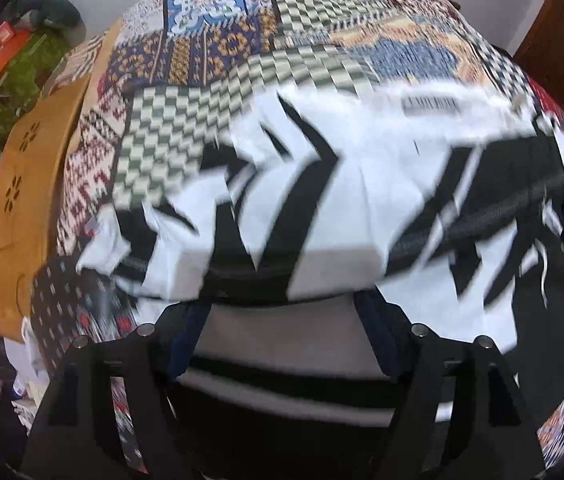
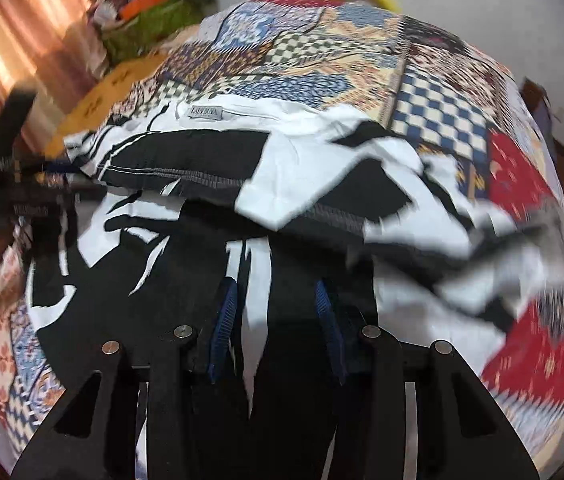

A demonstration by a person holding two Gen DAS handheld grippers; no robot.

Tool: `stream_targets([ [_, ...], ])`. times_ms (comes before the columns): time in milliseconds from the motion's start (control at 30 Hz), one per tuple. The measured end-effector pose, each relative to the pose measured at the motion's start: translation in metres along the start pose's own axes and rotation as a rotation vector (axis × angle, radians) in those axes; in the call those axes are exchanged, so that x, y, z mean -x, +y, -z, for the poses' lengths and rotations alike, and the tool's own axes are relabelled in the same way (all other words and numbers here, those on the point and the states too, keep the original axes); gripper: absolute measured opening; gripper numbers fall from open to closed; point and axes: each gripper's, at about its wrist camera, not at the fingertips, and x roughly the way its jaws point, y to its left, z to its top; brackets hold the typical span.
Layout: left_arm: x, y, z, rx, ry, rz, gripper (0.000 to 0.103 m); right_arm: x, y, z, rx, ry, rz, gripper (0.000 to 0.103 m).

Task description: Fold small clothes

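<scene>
garment: long axis runs across, on patchwork cover | left gripper fingers wide | right gripper fingers narrow, parted

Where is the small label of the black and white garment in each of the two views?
Left wrist view: the label is upper right, on the garment's far white edge, blurred.
Right wrist view: the label is upper left of centre, on the far white edge.
Shared landmark: the patchwork cover under the garment.
</scene>
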Motion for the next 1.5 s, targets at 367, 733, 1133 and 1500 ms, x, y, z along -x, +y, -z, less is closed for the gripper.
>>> stream_targets([
  [367, 0.020, 0.056, -0.084, 0.166, -0.160, -0.081, 0.073, 0.024, -0.047, -0.074, -0.127, -0.176, 0.017, 0.038],
  [733, 0.011, 0.076, -0.037, 0.180, -0.104, -0.033, 0.075, 0.045, -0.055, -0.037, -0.147, -0.219, -0.028, 0.053],
  [1133, -0.038, 0.126, -0.021, 0.278, -0.029, -0.235, 0.075, 0.015, -0.138, -0.025, -0.292, -0.130, 0.244, 0.053],
  [1500, 0.050, 0.045, -0.015, 0.119, -0.208, -0.046, 0.077, 0.066, -0.020, -0.035, -0.034, -0.268, 0.059, 0.053],
])
